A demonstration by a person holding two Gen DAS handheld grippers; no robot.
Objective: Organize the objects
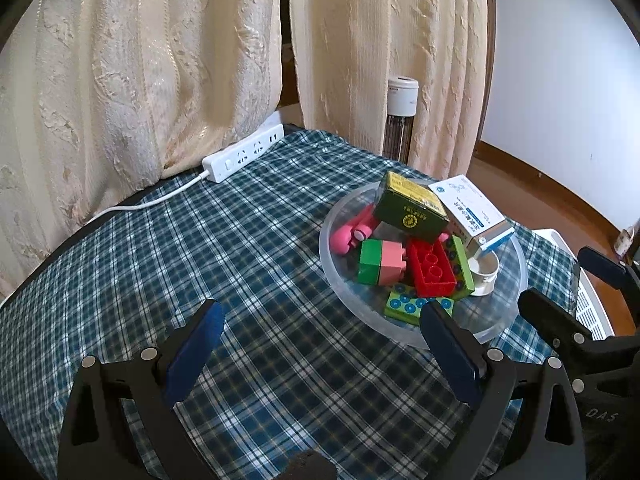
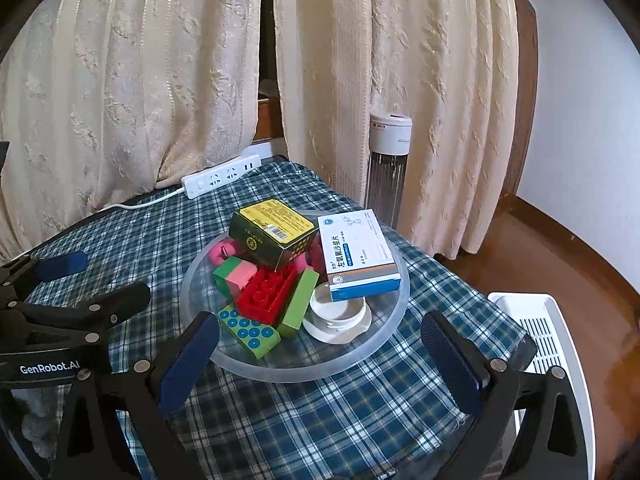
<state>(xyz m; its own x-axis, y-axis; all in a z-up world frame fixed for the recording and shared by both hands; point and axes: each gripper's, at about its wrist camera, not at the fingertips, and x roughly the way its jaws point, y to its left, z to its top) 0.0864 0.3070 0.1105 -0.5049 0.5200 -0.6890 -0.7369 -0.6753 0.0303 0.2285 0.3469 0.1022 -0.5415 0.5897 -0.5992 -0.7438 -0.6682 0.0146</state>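
A clear round plate (image 1: 516,280) (image 2: 394,312) on the plaid table holds a pile: a dark green box (image 1: 410,210) (image 2: 272,234), a white and blue medicine box (image 1: 470,210) (image 2: 360,256), a red brick (image 1: 432,270) (image 2: 266,292), green bricks (image 1: 412,302) (image 2: 248,330), a green and pink brick (image 1: 380,262) (image 2: 234,274), a pink toy (image 1: 352,232) (image 2: 222,252) and a white lid (image 1: 486,274) (image 2: 338,314). My left gripper (image 1: 324,320) is open and empty, left of the plate. My right gripper (image 2: 320,332) is open and empty at the plate's near rim.
A white power strip (image 1: 244,154) (image 2: 222,174) with its cord lies at the table's back edge under cream curtains. A white tower heater (image 1: 400,120) (image 2: 388,168) stands behind the table. A white slotted basket (image 2: 548,344) (image 1: 580,292) sits right of the table.
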